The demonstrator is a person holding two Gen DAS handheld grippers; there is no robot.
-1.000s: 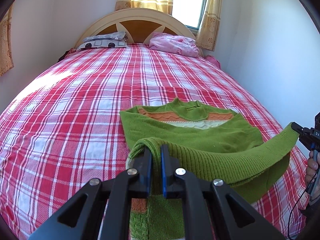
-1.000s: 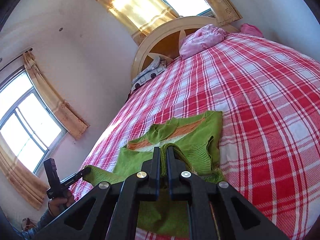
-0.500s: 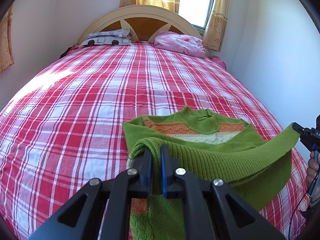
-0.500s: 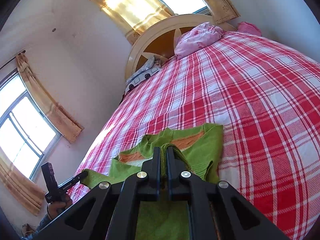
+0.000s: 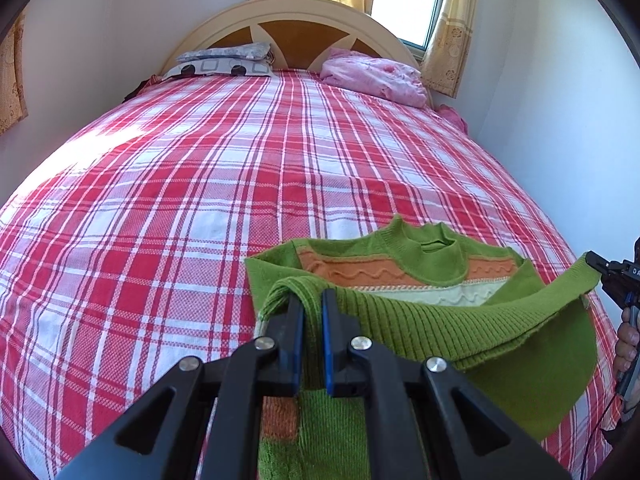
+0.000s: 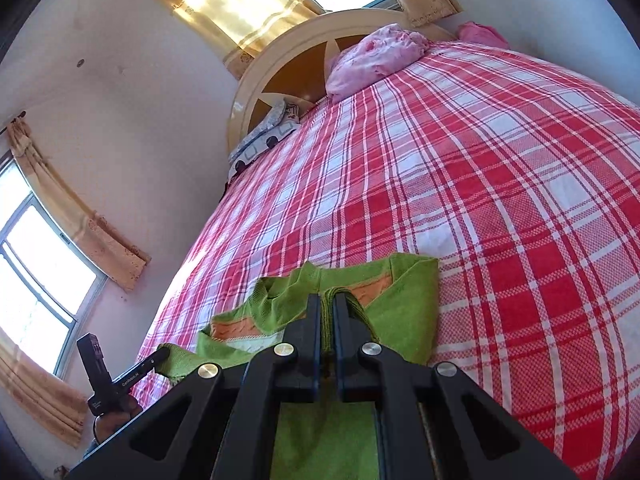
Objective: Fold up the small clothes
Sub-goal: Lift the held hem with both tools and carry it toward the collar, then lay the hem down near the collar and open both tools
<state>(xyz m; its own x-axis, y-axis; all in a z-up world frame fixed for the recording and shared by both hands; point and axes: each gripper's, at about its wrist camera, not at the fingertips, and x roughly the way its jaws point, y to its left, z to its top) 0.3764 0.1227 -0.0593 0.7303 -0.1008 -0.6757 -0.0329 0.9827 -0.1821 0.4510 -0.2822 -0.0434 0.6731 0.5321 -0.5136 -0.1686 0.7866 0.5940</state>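
Observation:
A small green knit sweater point(image 5: 424, 264) with orange and cream bands lies on the red plaid bed point(image 5: 200, 184). My left gripper point(image 5: 311, 300) is shut on the left end of its ribbed green hem. My right gripper point(image 6: 327, 304) is shut on the hem's other end. The hem point(image 5: 460, 320) is stretched between them, lifted above the sweater's chest, near the collar point(image 5: 434, 246). The right gripper also shows at the right edge of the left wrist view point(image 5: 596, 262). The left gripper also shows at the lower left of the right wrist view point(image 6: 162, 354). The sweater point(image 6: 404, 300) is doubled over below.
A grey patterned pillow point(image 5: 224, 62) and a pink bundle point(image 5: 372, 74) lie at the headboard point(image 5: 296, 20). A white wall point(image 5: 560, 100) runs close along the bed's right side. Curtained windows point(image 6: 36, 276) are on the other walls.
Both grippers have carried the lifted hem forward over the sweater toward the collar. The pinch on the hem is unchanged.

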